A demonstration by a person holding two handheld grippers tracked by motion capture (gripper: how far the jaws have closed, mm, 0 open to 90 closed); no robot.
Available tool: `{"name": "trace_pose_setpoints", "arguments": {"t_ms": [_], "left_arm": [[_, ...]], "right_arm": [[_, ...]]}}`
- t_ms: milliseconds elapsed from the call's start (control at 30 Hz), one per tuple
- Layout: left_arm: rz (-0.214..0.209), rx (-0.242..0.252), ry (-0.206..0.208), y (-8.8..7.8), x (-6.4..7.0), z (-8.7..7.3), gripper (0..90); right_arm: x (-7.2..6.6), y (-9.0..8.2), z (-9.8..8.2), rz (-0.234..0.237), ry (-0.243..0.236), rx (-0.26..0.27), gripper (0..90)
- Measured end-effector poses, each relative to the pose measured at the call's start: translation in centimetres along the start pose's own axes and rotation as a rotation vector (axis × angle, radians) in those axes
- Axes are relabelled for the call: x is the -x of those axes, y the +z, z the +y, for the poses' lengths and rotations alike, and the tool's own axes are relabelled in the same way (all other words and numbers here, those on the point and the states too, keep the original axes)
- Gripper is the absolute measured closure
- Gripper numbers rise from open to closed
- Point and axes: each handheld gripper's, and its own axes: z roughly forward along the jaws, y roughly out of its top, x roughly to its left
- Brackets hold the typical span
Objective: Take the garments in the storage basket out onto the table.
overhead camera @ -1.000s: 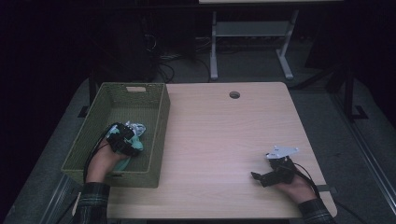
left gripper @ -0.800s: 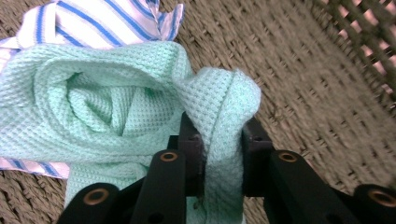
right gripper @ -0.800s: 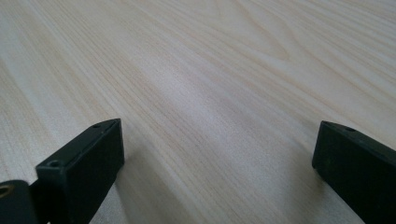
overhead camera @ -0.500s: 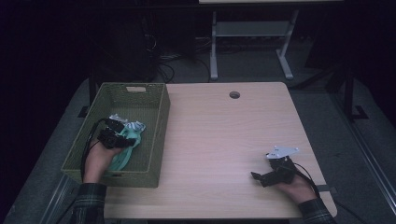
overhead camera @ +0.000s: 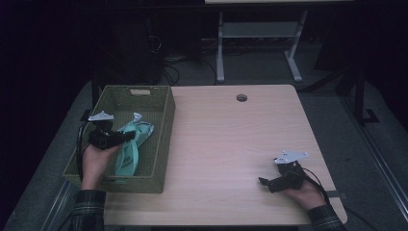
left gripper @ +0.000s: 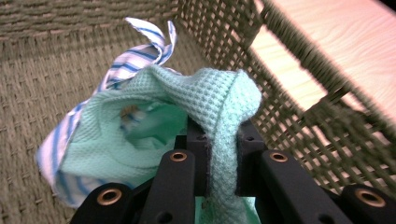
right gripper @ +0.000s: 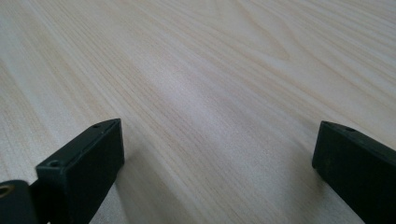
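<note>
A mint green waffle cloth lies in the woven olive basket at the table's left. My left gripper is inside the basket, and its jaws have just been closing. In the left gripper view they are shut on a fold of the green cloth, which bunches up over the left gripper. A blue-and-white striped cloth lies under and behind it. My right gripper rests on the table near the front right. Seen close up, the right gripper has its jaws wide apart with bare wood between them.
The basket wall stands close on the right of the left gripper. The light wooden table has a round cable hole near its far edge. Dark floor and a desk frame lie beyond the table.
My left gripper has closed on the green cloth, then moved left and up inside the basket, pulling the cloth with it. The right hand has kept still.
</note>
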Motion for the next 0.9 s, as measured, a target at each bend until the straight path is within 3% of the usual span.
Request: {"name": "trace_pose_setpoints", "arguments": {"t_ms": [333, 633, 900], "left_arm": [[-0.053, 0.133, -0.031, -1.7, -0.2, 0.4, 79.9], [-0.079, 0.189, -0.049, -2.7, -0.3, 0.7, 79.9], [-0.111, 0.231, -0.030, -3.5, 0.4, 2.0, 79.9]], "right_arm": [[0.0, 0.0, 0.0, 0.000, 0.000, 0.000, 2.0], [0.0, 0.0, 0.0, 0.000, 0.000, 0.000, 2.0], [0.0, 0.0, 0.0, 0.000, 0.000, 0.000, 2.0]]}}
